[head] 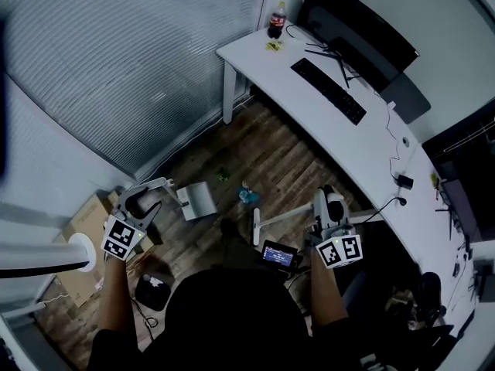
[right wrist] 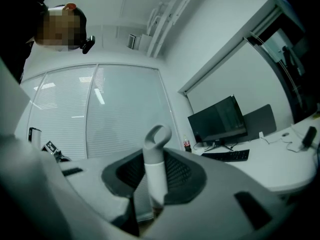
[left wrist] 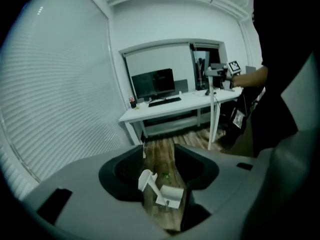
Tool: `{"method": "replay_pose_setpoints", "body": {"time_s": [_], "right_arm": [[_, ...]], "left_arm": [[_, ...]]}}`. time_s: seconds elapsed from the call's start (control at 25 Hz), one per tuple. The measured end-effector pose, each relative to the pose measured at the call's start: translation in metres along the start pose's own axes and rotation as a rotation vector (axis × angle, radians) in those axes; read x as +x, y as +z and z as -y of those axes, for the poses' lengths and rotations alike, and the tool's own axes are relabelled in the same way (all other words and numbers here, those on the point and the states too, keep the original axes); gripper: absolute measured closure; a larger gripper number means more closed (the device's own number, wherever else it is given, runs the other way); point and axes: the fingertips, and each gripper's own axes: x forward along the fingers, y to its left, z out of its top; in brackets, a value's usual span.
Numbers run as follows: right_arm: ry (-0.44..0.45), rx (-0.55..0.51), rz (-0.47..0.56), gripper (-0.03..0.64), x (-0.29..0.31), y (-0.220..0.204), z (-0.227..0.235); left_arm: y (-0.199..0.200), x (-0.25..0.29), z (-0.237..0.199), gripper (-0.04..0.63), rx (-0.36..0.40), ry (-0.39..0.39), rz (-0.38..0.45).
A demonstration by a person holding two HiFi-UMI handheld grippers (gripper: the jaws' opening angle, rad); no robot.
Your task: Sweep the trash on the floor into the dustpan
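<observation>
Room, seen from above, listed left to right. Slatted window blinds cover the left wall, and a cardboard box stands on the floor below them. The left claw is held over the wooden plank floor, tilted downward, with its jaws standing apart and nothing pressed between them; through the gap, in the left gripper view, the floor and the dustpan are seen beyond. The white dustpan lies on the floor just right of the left claw, not held. Trash is recorded as a small green scrap and a blue scrap, both loose on the planks right of the dustpan and apart from it. The white broom is carried by the right claw, whose jaws are closed on its handle below the grey loop end, as shown in the right gripper view. A long white surface runs along the right side of the room; on it are a cola bottle at the far corner, a black keyboard and a dark monitor behind it.
</observation>
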Motion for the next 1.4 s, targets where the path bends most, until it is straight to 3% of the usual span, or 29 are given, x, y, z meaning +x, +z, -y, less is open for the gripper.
{"method": "replay_pose_setpoints", "body": {"time_s": [0.2, 0.36, 0.64, 0.8, 1.08, 1.4], "right_arm": [[-0.019, 0.007, -0.028, 0.528, 0.032, 0.006, 0.034], [0.005, -0.006, -0.048, 0.528, 0.055, 0.011, 0.051], [0.056, -0.053, -0.107, 0.528, 0.097, 0.003, 0.069], [0.095, -0.102, -0.149, 0.528, 0.121, -0.01, 0.08], [0.161, -0.187, -0.258, 0.532, 0.155, -0.063, 0.101], [0.255, -0.253, -0.382, 0.532, 0.182, -0.141, 0.094]], "left_arm": [[-0.039, 0.038, -0.027, 0.391, 0.093, -0.078, -0.205], [-0.08, 0.061, -0.036, 0.388, 0.092, -0.167, -0.358], [-0.136, 0.085, -0.041, 0.387, 0.115, -0.268, -0.556], [-0.149, 0.091, -0.038, 0.39, 0.134, -0.296, -0.62], [-0.16, 0.099, -0.036, 0.454, 0.134, -0.322, -0.69], [-0.154, 0.107, -0.034, 0.48, 0.139, -0.338, -0.693]]}}
